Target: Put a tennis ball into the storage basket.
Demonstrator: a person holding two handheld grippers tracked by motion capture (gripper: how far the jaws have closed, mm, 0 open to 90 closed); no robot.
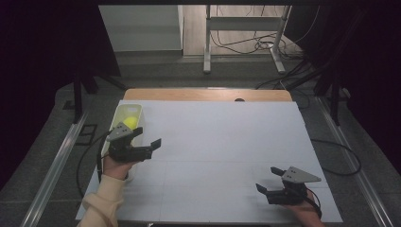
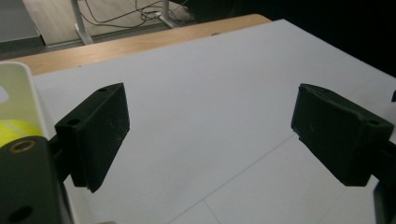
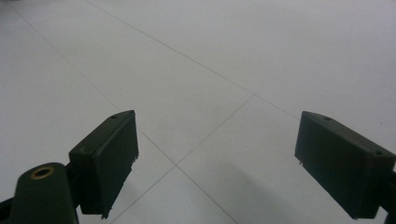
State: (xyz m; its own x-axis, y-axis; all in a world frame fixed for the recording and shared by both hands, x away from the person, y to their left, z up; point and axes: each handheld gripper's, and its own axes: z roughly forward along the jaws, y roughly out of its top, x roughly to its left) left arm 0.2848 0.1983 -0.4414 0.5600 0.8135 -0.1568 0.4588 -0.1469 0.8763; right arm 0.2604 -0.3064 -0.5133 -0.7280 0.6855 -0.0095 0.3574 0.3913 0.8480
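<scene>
A yellow-green ball [image 1: 130, 122] lies in a pale bin [image 1: 122, 111] at the table's left edge. My left gripper [image 1: 147, 137], held by a hand in a cream sleeve, hovers just in front of the bin, pointing right over the white table top [image 1: 222, 137]. In the left gripper view its jaws stand wide apart around nothing, so the left gripper [image 2: 210, 135] is open; the bin [image 2: 21, 88] and ball [image 2: 11, 130] sit at the left border. My right gripper [image 1: 267, 178] rests low near the front right corner. The right gripper [image 3: 217, 163] is open over bare white board.
A wooden strip [image 1: 208, 94] runs along the table's far edge. Beyond it stand a metal desk frame [image 1: 246, 33] and floor cables [image 1: 255, 45]. Metal rails [image 1: 61, 156] flank the table on both sides. Faint seams cross the white board [image 3: 187, 154].
</scene>
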